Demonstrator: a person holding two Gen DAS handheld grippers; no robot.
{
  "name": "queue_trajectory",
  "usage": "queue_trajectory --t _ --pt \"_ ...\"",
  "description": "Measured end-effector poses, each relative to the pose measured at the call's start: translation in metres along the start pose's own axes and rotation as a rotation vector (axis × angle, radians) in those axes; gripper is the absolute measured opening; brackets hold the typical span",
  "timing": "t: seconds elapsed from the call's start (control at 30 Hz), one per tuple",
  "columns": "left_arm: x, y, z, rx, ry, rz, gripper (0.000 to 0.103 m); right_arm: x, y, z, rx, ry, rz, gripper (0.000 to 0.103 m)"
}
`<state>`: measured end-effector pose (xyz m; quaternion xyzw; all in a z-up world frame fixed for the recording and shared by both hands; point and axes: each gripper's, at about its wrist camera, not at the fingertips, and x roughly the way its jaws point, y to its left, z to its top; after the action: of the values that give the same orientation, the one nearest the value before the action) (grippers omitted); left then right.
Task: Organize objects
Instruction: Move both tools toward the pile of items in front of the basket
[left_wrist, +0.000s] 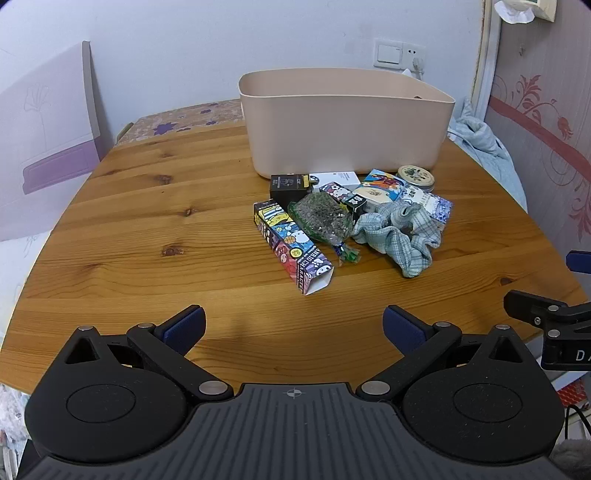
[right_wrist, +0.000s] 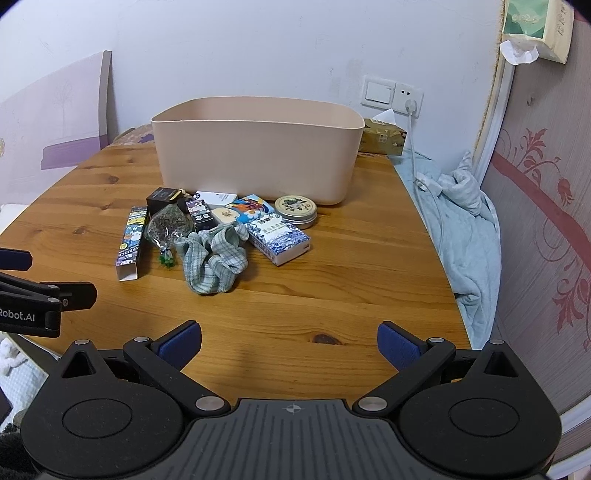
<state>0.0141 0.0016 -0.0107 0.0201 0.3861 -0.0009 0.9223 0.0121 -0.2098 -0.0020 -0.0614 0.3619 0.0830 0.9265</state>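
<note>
Both tools, the left tool (left_wrist: 293, 328) and right tool (right_wrist: 290, 341), hover spread and empty over the near surface (left_wrist: 129, 229), so I would start with the checked cloth (right_wrist: 212, 258), nearest in the clutter before the far pink bin (right_wrist: 255, 162), pinching its bunched middle.

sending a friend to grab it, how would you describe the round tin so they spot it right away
Find the beige bin on the wooden table; a pile of small items lies against its front. The tin sits at the pile's right end, by the bin's corner. It is the only round, metal piece among boxes.
</note>
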Motion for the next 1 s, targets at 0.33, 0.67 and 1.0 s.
queue_trajectory --t 0.33,0.67,1.0 --pt "0.001 0.0 0.001 0.002 -0.001 -0.002 0.103 -0.001 -0.001 0.004 0.002 -0.008 -0.006 0.103" --pt "0.004 0.001 0.004 -0.003 -0.002 -0.006 0.103 -0.002 -0.002 0.007 0.009 -0.013 0.002 0.103" --pt "0.009 0.007 0.009 -0.014 -0.015 -0.013 0.103 -0.002 -0.004 0.013 0.036 -0.047 0.034 0.103"
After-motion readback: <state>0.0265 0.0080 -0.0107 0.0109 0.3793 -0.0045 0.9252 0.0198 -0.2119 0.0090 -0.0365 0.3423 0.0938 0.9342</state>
